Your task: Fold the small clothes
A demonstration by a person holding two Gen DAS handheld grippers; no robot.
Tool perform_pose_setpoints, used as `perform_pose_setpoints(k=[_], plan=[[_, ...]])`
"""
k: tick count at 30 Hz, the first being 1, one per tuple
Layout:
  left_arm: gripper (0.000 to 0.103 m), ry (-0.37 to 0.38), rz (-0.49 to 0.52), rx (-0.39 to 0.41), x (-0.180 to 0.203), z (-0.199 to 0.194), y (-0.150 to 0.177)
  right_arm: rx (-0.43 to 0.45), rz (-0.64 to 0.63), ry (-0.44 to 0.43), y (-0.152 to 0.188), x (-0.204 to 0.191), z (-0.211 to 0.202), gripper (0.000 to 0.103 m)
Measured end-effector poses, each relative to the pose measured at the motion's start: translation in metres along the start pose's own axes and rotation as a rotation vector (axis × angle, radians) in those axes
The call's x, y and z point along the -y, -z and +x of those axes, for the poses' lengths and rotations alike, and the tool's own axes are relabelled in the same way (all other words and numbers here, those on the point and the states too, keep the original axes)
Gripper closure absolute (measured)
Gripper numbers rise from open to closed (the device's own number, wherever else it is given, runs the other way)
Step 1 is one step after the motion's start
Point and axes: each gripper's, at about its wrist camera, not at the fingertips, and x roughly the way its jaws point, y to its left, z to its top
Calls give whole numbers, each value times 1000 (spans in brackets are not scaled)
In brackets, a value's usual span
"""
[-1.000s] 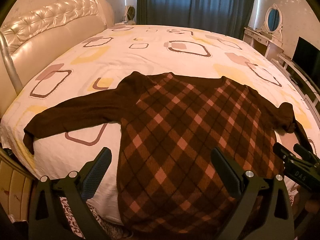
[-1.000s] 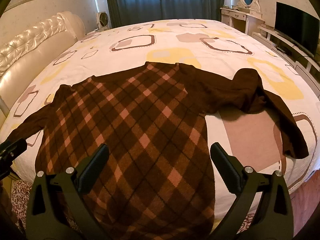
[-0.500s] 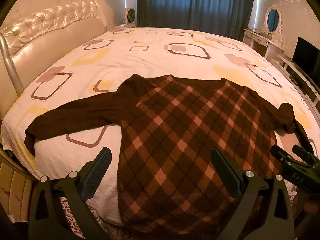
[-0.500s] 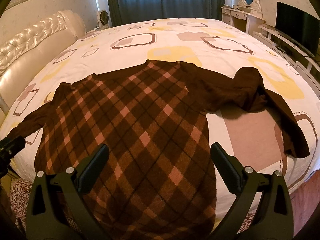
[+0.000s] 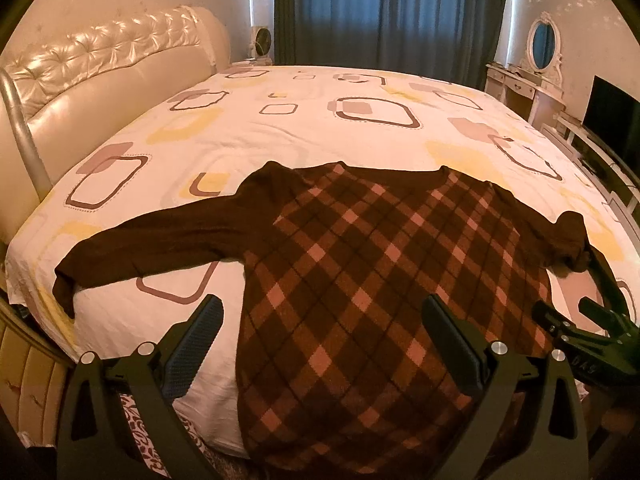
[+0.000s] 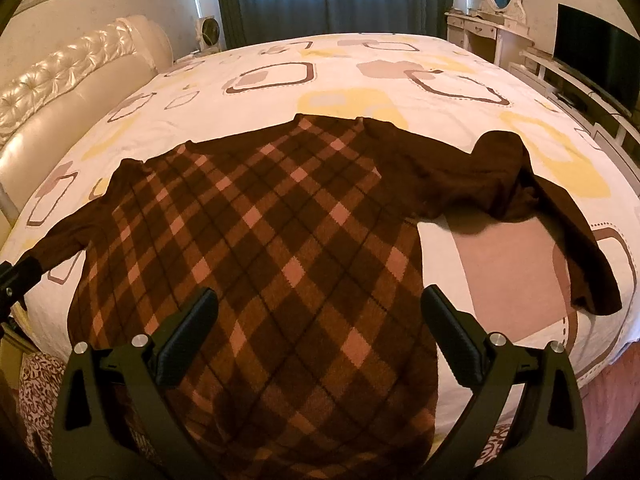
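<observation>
Both views a shade lower now — left gripper (image 5: 320, 340) and right gripper (image 6: 320, 332) agape above sweater (image 5: 380, 280).

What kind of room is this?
A bedroom, most likely: a wide bed with a tufted headboard, a dressing table with an oval mirror, and drawn curtains.

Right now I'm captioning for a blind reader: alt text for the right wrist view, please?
A brown argyle sweater lies flat on a patterned bedspread, its right sleeve bunched. The open right gripper hovers over its hem.
</observation>
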Motion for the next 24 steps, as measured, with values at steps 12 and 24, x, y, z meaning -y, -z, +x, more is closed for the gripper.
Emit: perform_pose_setpoints(k=[12,24], plan=[[4,-18,1,-1,1,-1,-1,-9,-10,-4,0,1,2,2],[4,-12,-84,-52,-13,7,-1,-5,-8,-7,-1,2,1,2]])
